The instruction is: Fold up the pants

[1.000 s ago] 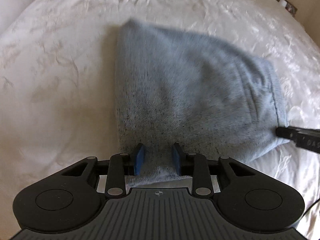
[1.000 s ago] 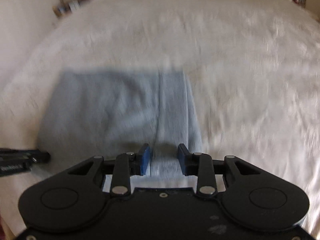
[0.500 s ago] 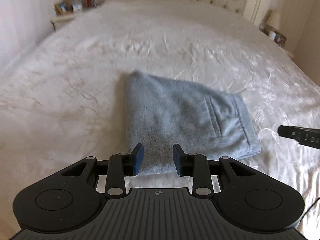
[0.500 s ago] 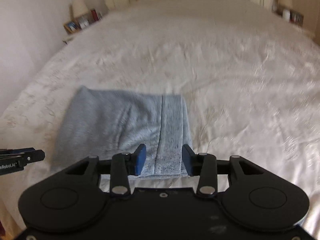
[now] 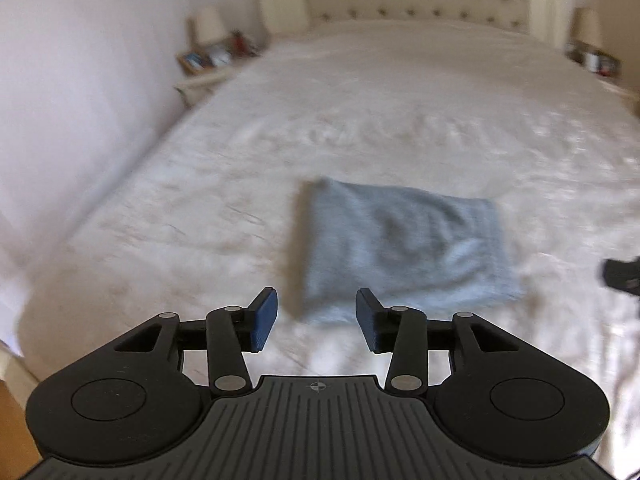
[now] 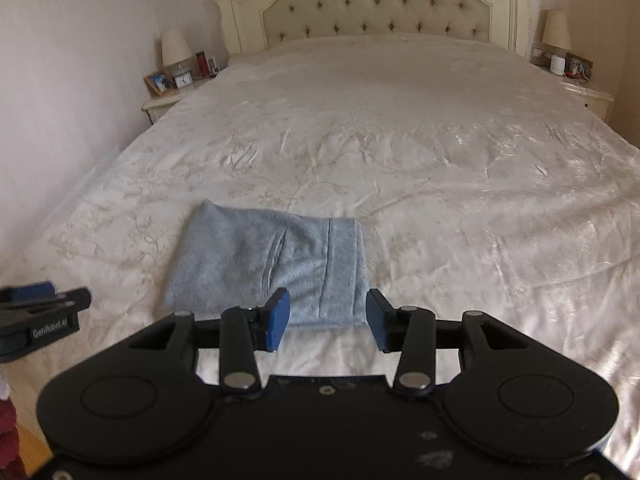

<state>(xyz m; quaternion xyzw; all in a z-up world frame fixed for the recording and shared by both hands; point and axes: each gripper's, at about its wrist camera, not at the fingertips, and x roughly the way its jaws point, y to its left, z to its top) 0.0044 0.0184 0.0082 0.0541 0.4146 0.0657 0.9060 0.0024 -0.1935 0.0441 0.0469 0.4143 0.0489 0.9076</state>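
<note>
Soft daylight; left-wrist view blurred.

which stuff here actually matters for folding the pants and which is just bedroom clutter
Part of the job:
- folded light blue-grey knit pants, lying on the cream embroidered bedspread
- left gripper, open, holding nothing
- right gripper, open, holding nothing

Just lying about:
- cream tufted headboard
- cream bedside lamp
- small white clock
- framed photo

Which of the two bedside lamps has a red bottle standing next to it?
The lamp on the left nightstand: a red bottle stands right beside it. The lamp on the right has only a white object nearby.
</note>
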